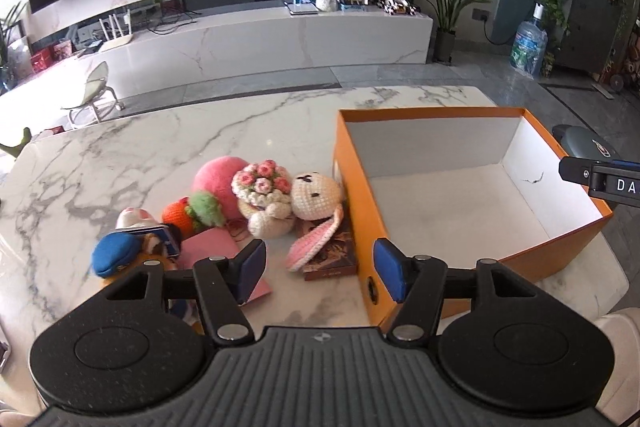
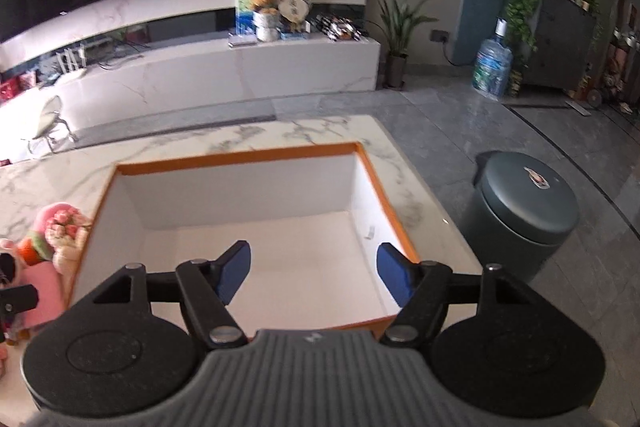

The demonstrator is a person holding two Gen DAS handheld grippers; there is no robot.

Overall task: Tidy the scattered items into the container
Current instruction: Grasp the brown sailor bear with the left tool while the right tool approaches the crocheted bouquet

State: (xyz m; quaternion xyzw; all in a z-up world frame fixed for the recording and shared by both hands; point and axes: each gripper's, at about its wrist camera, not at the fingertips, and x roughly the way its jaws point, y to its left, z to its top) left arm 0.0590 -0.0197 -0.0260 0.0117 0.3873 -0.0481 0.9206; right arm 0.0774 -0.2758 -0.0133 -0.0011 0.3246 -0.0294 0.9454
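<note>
1. The orange box [image 1: 360,195] is standing open at the centre right of the left wrist view, on the marble table [image 1: 160,147]. As far as both views are showing, its white floor is bare, so nothing is lying inside yet.
2. The scattered items are all waiting in a heap at the lower left of centre, just beside the box's left wall: a crochet bunny [image 1: 316,193] touching that wall, a flower bouquet doll [image 1: 262,187], a pink ball [image 1: 218,175], a carrot toy [image 1: 188,213], a blue-capped figure [image 1: 118,255], a pink card [image 1: 216,247] and a dark booklet [image 1: 332,255] under the bunny's ear.
3. The left gripper [image 1: 320,271] is hanging over the gap between heap and box, fingers released, gripping nothing.
4. The right gripper [image 2: 314,275] is hovering above the box's inside in the lower middle of its view, fingers also parted and carrying nothing.
5. I judge that the task is at its beginning: every item is remaining to be moved.
</note>
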